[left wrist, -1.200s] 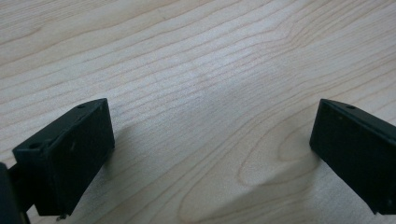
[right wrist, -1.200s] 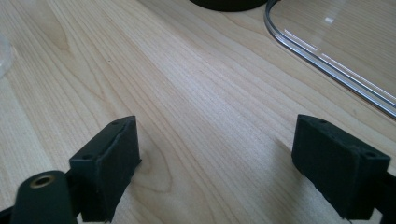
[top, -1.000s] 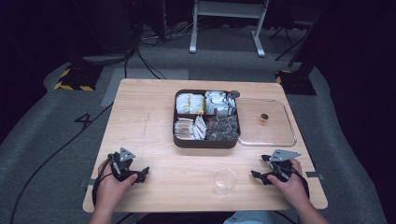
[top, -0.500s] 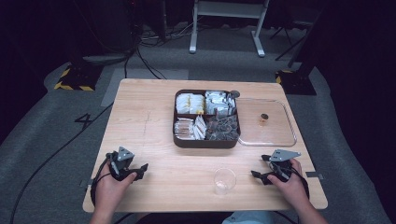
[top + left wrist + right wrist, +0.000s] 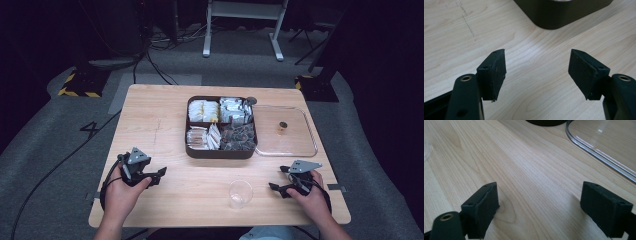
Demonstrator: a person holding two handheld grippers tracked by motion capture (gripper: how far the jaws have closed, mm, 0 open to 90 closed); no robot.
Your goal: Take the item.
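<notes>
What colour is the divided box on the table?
Dark brown box, best seen in the high view.

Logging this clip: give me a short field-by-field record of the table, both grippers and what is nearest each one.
surface: wooden table
left gripper: open, fingers apart over bare wood, holding nothing
right gripper: open, fingers apart over bare wood, holding nothing
nearest to left gripper: dark compartment tray, ahead of it, not touched
nearest to right gripper: clear plastic cup, upright, beside it, not touched
tray contents: packets and sachets in four compartments
other: clear lid lying flat at the tray's right side, a small dark knob on it
</notes>
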